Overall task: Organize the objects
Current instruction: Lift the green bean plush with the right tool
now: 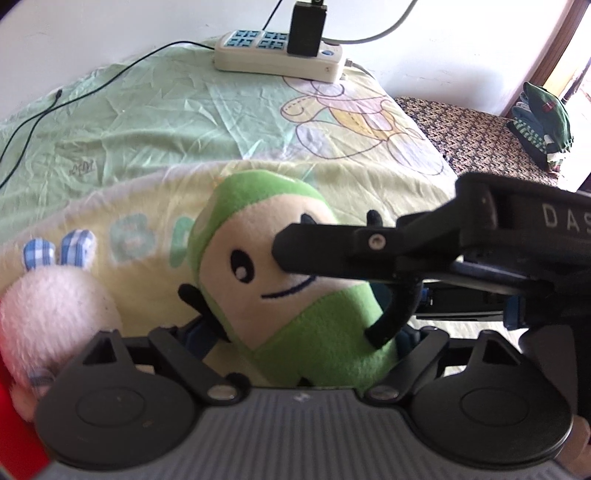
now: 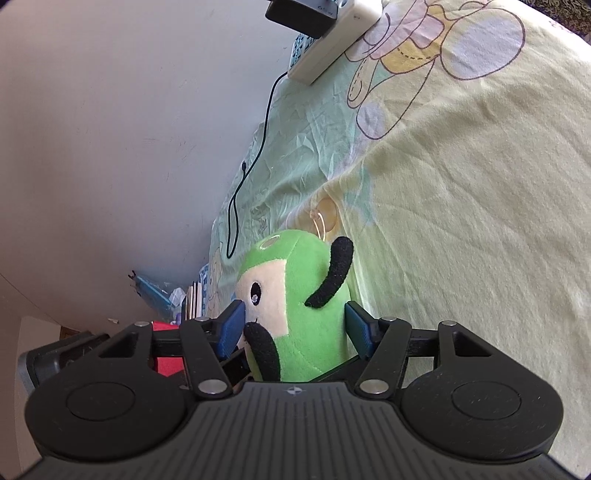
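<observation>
Gripping green plush (image 2: 295, 306), right tool (image 2: 295, 328), left view adds white plush (image 1: 55, 317)

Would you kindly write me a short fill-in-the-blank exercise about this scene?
1. The right hand-held gripper grips a plush toy whose main colour is ____.
2. The toy's arms are ____.
3. A black adapter is plugged into the white ____ strip.
4. The fluffy toy has blue checked ____.

Missing words: green; black; power; ears
</observation>
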`<state>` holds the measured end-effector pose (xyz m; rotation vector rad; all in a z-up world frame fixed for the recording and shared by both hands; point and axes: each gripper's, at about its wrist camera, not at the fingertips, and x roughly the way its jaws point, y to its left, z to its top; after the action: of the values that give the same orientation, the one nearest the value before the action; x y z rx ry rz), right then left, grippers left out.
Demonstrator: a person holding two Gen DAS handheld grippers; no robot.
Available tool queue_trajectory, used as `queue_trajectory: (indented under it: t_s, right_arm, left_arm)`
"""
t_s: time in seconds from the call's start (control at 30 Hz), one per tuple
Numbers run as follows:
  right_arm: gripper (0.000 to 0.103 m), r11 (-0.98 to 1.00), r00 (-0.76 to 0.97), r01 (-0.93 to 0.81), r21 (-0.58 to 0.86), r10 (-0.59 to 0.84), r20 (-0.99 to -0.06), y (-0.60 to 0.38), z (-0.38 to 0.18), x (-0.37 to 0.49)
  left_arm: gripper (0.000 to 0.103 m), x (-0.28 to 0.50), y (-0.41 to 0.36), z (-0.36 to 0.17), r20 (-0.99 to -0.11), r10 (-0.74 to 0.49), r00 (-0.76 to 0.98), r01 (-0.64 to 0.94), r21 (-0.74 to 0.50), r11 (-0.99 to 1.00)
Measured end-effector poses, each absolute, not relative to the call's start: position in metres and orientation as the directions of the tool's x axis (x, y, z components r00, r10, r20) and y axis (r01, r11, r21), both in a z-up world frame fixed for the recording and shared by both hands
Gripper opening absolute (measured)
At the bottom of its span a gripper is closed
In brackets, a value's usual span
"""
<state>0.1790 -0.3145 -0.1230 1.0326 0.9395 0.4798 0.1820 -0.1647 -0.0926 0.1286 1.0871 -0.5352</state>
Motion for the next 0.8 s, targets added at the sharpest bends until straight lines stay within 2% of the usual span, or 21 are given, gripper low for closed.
queue_trajectory:
  t_s: [0.8]
  right_arm:
    - [0.061,0.426,0.535,0.076,0.901,0.745,-0.398,-0.312,-0.112,0.122]
  left_arm:
    - [0.087,0.122,-0.157,-0.071,-0.876,-0.345,0.338,0.517,-0.133,0.845]
